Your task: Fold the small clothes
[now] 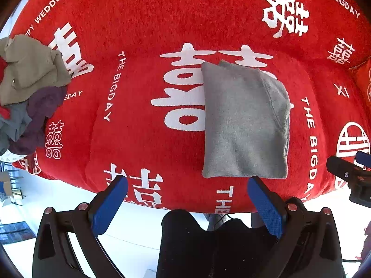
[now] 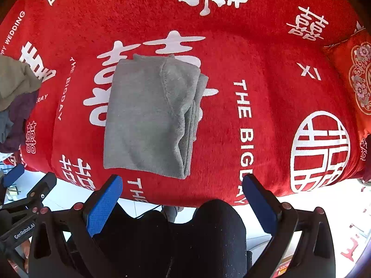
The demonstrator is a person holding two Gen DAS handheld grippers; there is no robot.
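Observation:
A grey fleece garment [image 1: 243, 120] lies folded into a neat rectangle on the red blanket [image 1: 143, 143]; it also shows in the right wrist view [image 2: 148, 118], with its layered edges on the right side. My left gripper [image 1: 187, 183] is open and empty, hovering just short of the garment's near edge. My right gripper [image 2: 182, 181] is open and empty, also just short of the near edge. The right gripper shows at the right edge of the left wrist view [image 1: 352, 173]; the left gripper shows at the left edge of the right wrist view [image 2: 25, 192].
A pile of unfolded clothes [image 1: 25, 92], olive, purple, grey-blue and red, sits at the blanket's left end and shows in the right wrist view [image 2: 14, 102]. A red patterned cushion [image 2: 357, 78] lies at the right. The blanket's near edge drops to a white floor [image 1: 69, 199].

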